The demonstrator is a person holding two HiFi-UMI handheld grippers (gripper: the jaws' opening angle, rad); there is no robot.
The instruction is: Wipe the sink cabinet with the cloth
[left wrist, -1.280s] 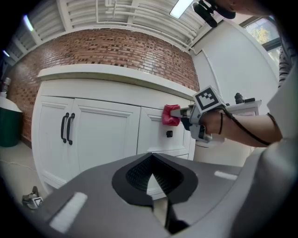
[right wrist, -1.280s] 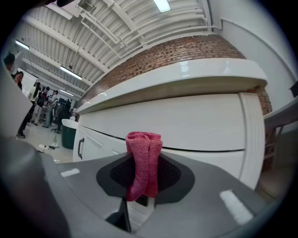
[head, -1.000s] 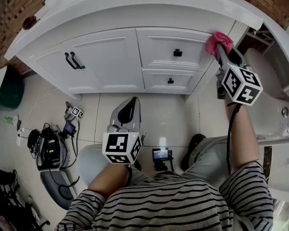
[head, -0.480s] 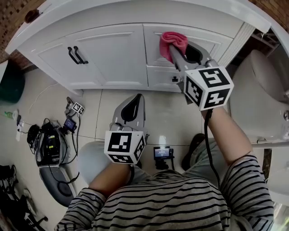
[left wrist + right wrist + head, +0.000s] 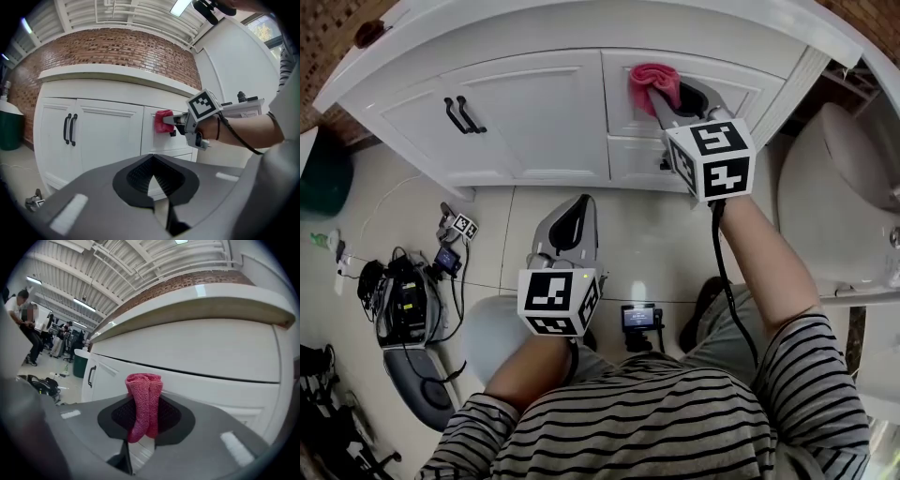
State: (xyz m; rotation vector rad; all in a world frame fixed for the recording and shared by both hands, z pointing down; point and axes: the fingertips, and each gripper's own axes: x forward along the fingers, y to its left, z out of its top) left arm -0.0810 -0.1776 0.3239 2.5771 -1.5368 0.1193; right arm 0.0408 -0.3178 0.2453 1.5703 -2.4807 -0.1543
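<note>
brick wall (image 5: pixel 117 51) behind, pale tiled floor (image 5: pixel 647 244) below. white cabinet (image 5: pixel 544 122) stands under a white worktop (image 5: pixel 581 21). two doors at left with paired black handles (image 5: pixel 459 114), two stacked drawers at right.

right tool (image 5: pixel 664 98): arm reaches forward, jaws clamped on the pink cloth (image 5: pixel 653 82). in the right gripper view the cloth (image 5: pixel 143 399) stands up folded between the jaws, its top bunch proud of the tips. the left gripper view shows the cloth pressed flat on the upper drawer (image 5: pixel 164 140), toward that drawer's left edge. a small black knob (image 5: pixel 172 133) sits just below the tool there.

left tool (image 5: pixel 572 217): held low over the floor, well apart from the cabinet. jaws together, nothing between them, as its own view (image 5: pixel 153 185) shows. idle.

cables and gear (image 5: pixel 408 300) lie on the floor at left, clear of the work.

judgement: the step in hand is a wipe pass on the upper drawer front, contact made. most of the cabinet face looks not yet covered from this position.

next move calls for steady pressure into the panel and a sideways sweep along the drawer. the cloth bunch should lead, not the hard jaw tips. route around the knob so the cloth does not snag. the lower drawer and doors would need a lower reach.
</note>
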